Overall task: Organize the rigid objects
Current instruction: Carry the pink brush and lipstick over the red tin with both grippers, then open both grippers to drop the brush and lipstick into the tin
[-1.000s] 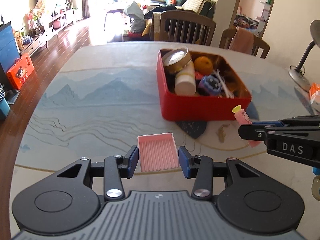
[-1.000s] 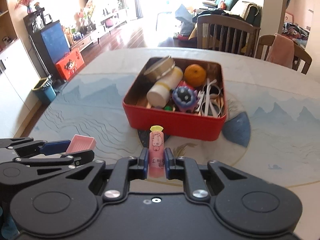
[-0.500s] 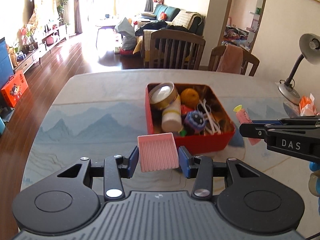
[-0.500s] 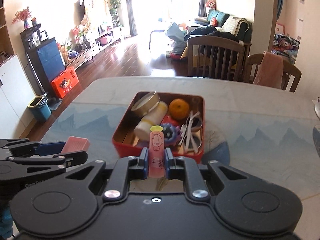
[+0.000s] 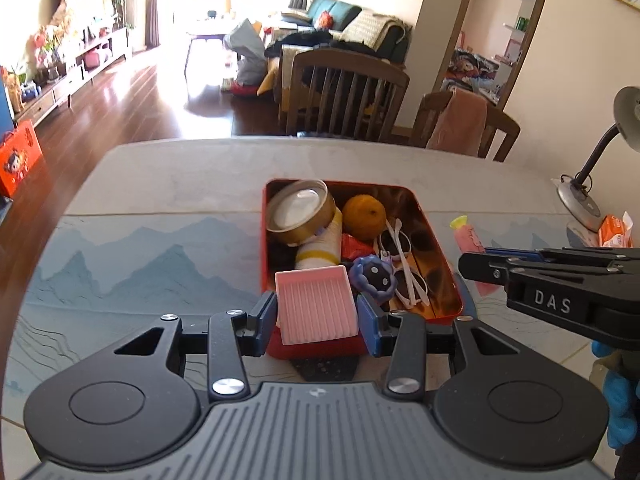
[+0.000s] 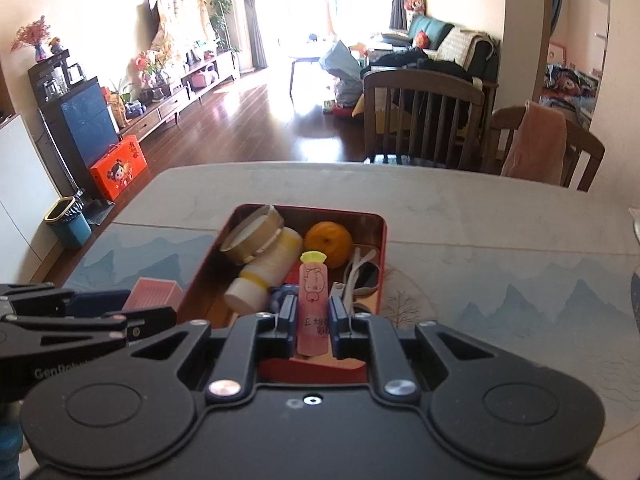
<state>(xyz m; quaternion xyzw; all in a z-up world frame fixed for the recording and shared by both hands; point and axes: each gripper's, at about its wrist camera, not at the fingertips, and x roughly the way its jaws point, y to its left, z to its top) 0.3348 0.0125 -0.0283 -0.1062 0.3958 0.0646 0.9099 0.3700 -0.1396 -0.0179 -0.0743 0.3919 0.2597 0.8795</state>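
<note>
**Both grippers now over the near rim of the tin**

Since a second ago I have come up and forward: the red tin (image 5: pixel 440 248) sat well ahead on the table (image 5: pixel 160 184) then, and now its near wall lies under both sets of fingers. My left gripper (image 5: pixel 317 312) stays clamped on the pink tray (image 5: pixel 314 306), which hangs over the tin's near left corner, just beside the blue spiky ball (image 5: pixel 374 276). My right gripper (image 6: pixel 313 314) stays closed on the pink tube (image 6: pixel 314 304), upright above the near rim. Inside, the gold can (image 5: pixel 298 216), white bottle (image 5: pixel 320 248), orange (image 5: pixel 364 216) and sunglasses (image 5: pixel 404 264) crowd most of the floor; bare bottom shows along the right wall.
</note>
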